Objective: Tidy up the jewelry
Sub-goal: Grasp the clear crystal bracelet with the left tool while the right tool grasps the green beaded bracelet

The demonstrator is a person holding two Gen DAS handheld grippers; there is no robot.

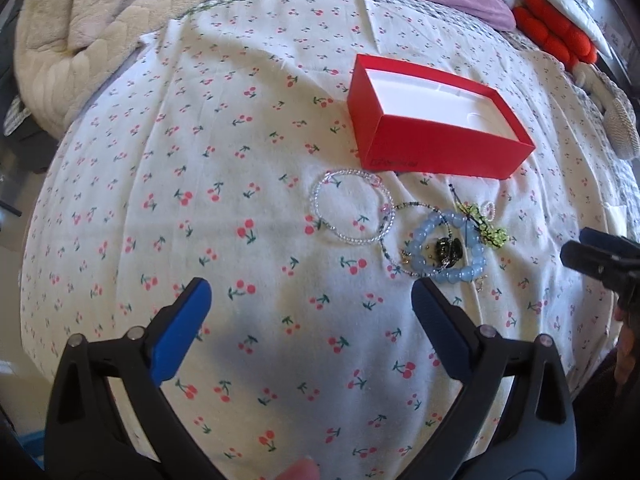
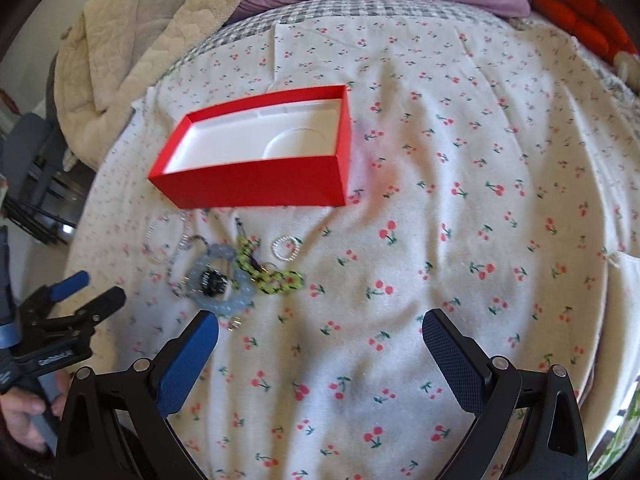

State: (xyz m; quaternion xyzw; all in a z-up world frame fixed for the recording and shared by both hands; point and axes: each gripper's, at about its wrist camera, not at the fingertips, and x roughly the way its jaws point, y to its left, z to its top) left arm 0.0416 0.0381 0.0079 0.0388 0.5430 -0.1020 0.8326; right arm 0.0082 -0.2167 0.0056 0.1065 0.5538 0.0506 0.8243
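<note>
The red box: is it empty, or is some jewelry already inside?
Empty. The red box is open, showing only its bare white liner; the blue bead bracelet lies outside.

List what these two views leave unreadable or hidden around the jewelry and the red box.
- Print on the red box front wall: too small and blurred in the left wrist view.
- Dark piece inside the blue bead bracelet: too small to identify in either view.
- Jewelry pile: motion-blurred in the right wrist view, tangled strands indistinct.
- Right gripper: cut off by the left view's edge.

Bright daylight, soft shadows on the cherry-print sheet, fisheye-warped edges, right view slightly blurred.
</note>
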